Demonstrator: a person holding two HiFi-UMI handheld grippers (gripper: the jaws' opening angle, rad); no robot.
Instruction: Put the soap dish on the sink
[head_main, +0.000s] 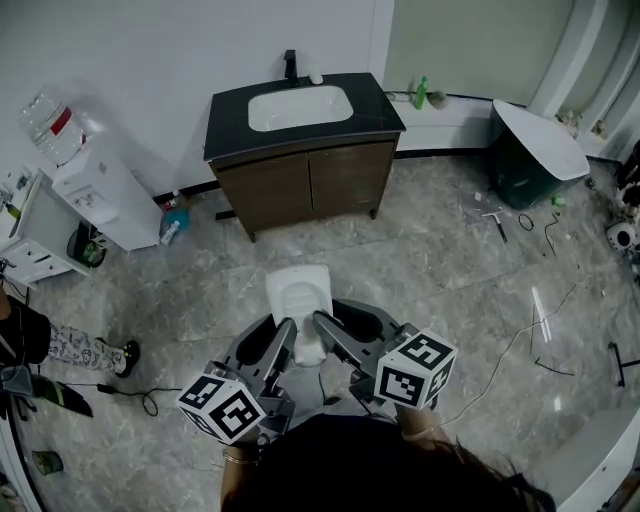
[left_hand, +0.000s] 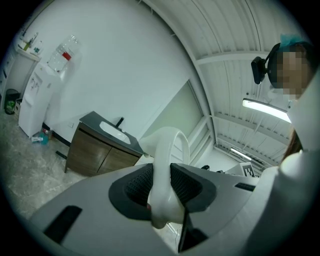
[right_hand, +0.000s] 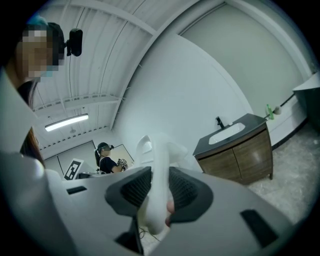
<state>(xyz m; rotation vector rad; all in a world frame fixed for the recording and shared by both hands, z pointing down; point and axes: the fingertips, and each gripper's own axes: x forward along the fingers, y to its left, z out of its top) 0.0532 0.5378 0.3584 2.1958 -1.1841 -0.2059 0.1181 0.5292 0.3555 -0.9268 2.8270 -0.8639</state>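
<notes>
**Two Grippers, One Soap Dish: Carry Toward the Sink**

Both tools are clamped on the same part. We hold the left gripper (head_main: 283, 328) closed on one side wall of the white soap dish (head_main: 298, 292), and the right gripper (head_main: 322, 322) closed on the opposite wall. Each gripper view shows the ribbed pads (left_hand: 137, 185) pressing the rim. The dish hangs above the floor (head_main: 450, 270), well short of the sink (head_main: 300, 107) and in line with its cabinet (head_main: 300, 185).

We judge the dish stiff, light and smooth, so likely slippery and, if ceramic, breakable when dropped. We grip the thin upright walls, not the curved base, and hold both grips level with each other. The black countertop (head_main: 375, 112) around the sink offers bare room.
</notes>
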